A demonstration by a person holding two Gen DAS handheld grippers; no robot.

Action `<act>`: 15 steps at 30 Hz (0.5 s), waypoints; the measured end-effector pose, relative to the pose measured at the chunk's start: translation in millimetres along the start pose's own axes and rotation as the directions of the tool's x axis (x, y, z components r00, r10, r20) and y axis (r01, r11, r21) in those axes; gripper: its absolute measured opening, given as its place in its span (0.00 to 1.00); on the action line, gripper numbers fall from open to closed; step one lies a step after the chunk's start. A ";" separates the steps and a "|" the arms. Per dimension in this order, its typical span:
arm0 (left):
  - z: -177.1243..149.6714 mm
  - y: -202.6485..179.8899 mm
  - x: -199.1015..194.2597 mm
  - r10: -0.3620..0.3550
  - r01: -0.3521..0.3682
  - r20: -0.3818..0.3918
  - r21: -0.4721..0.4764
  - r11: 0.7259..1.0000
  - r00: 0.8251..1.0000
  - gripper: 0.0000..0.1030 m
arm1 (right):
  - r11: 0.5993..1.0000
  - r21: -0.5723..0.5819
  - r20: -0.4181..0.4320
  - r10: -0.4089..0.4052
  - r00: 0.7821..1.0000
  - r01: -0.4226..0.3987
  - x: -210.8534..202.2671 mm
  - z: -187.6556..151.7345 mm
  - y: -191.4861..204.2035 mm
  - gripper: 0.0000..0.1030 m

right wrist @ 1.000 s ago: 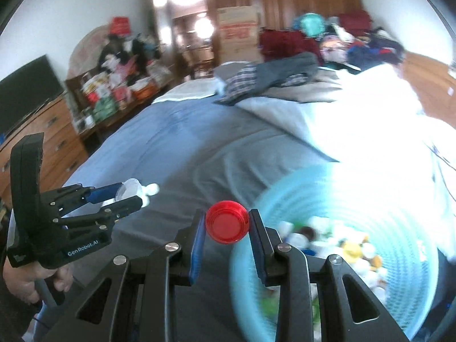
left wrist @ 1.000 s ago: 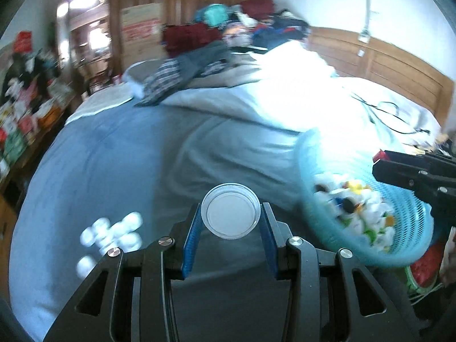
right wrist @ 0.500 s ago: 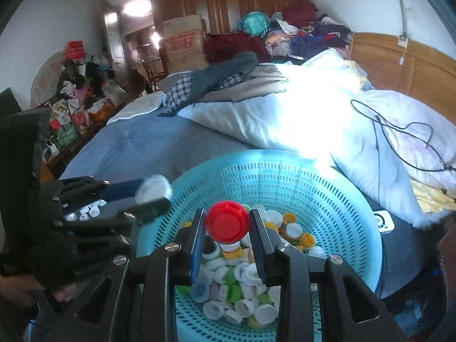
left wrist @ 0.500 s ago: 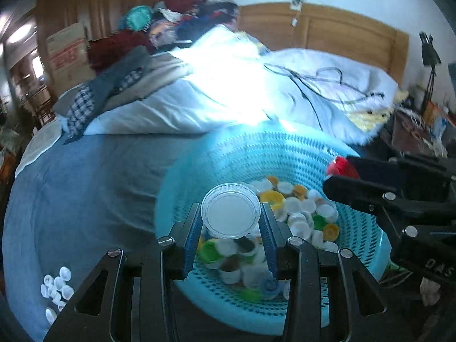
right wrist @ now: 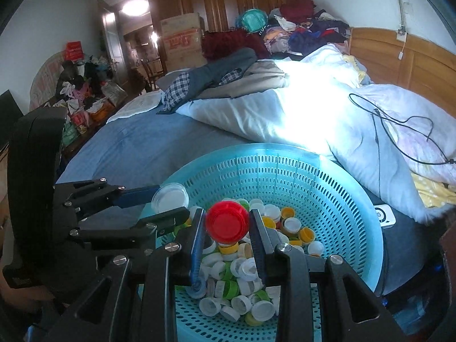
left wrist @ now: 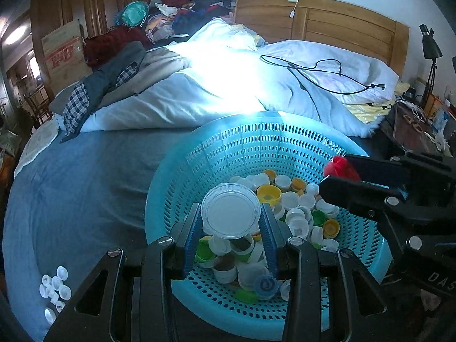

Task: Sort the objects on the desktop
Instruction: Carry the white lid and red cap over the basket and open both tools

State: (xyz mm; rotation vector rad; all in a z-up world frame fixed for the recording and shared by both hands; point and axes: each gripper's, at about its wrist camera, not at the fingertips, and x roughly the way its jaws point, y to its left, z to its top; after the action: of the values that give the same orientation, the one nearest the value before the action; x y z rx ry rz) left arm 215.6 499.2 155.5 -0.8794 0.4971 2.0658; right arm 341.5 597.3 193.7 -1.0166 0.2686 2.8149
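Observation:
My left gripper [left wrist: 230, 222] is shut on a clear white round lid [left wrist: 230, 213], held above the near side of a turquoise perforated basket [left wrist: 256, 142]. My right gripper [right wrist: 227, 229] is shut on a red bottle cap [right wrist: 227, 225], also over the basket [right wrist: 342, 188]. Several white, yellow and green caps [left wrist: 296, 202] lie in the basket's bottom. In the left wrist view the right gripper [left wrist: 339, 171] comes in from the right with the red cap [left wrist: 340, 168]. In the right wrist view the left gripper [right wrist: 171, 202] reaches in from the left with the white lid [right wrist: 170, 198].
The basket sits on a bed with a blue sheet [left wrist: 71, 188]. A cluster of white caps [left wrist: 55, 287] lies on the sheet at lower left. A white duvet [left wrist: 228, 91] with a black cable [left wrist: 313, 71] lies behind, clothes are piled at the far end, and a cluttered nightstand [left wrist: 416, 125] stands to the right.
Both grippers swung rightward from over the blue sheet to above the basket within the first half second, each keeping its cap. Since then they have held still.

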 end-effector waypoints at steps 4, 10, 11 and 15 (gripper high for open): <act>0.7 1.4 0.8 -0.001 0.001 0.000 0.000 1.000 1.000 0.34 | 1.000 0.000 0.001 -0.001 1.000 0.001 0.1 0.0 0.1 0.32; 1.7 2.0 1.2 -0.003 0.003 0.002 -0.003 1.000 1.000 0.34 | 1.000 0.000 0.000 -0.004 1.000 0.004 1.0 0.9 0.6 0.32; 2.0 1.9 1.2 -0.003 0.003 0.003 -0.003 1.000 1.000 0.34 | 1.000 0.001 -0.001 -0.004 1.000 0.004 1.4 0.9 0.5 0.32; 1.8 1.5 1.2 -0.004 0.004 0.003 -0.006 1.000 1.000 0.34 | 1.000 0.002 -0.001 -0.005 1.000 0.005 0.3 0.8 0.5 0.32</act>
State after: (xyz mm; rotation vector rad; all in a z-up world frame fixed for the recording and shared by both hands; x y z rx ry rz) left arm 213.2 500.0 155.9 -0.8799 0.4876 2.0660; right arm 340.7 597.0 194.1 -1.0170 0.2685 2.8092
